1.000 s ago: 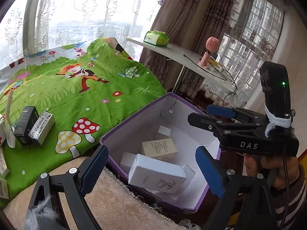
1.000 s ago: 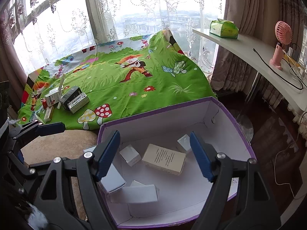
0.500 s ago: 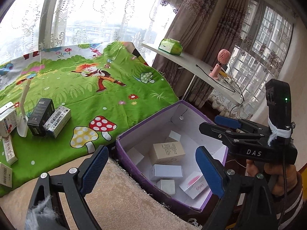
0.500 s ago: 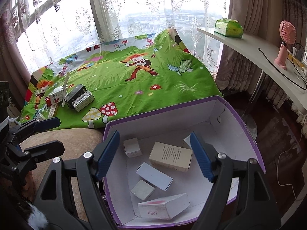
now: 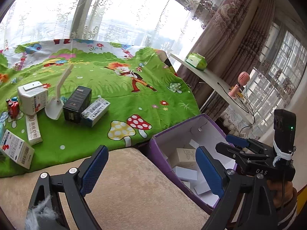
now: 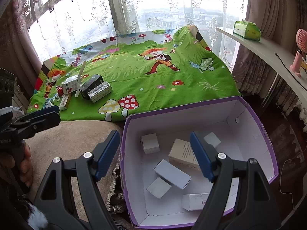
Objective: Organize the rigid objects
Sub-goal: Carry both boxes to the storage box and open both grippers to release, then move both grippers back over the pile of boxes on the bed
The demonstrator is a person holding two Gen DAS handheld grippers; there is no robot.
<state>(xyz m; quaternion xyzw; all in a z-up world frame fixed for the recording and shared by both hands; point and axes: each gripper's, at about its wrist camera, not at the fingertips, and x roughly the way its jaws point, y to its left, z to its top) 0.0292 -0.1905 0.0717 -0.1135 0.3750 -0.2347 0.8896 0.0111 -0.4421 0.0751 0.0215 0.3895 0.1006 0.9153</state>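
A purple box with white inner walls stands beside the green blanket and holds several small cartons, among them a beige one and a long white one. More cartons lie on the blanket's left part: a black box, a barcode box and a white box. My left gripper is open and empty over the beige cushion, by the purple box's left wall. My right gripper is open and empty above the box's left side.
A white scoop-shaped object and red cans stand among the blanket cartons. A white shelf at the right carries a green tissue pack, a pink fan and cables. Lace curtains hang behind.
The left gripper has swung left, from over the purple box to the cushion, bringing the blanket cartons closer. A white carton seen close under its jaws now lies in the box. The right gripper shifted slightly.
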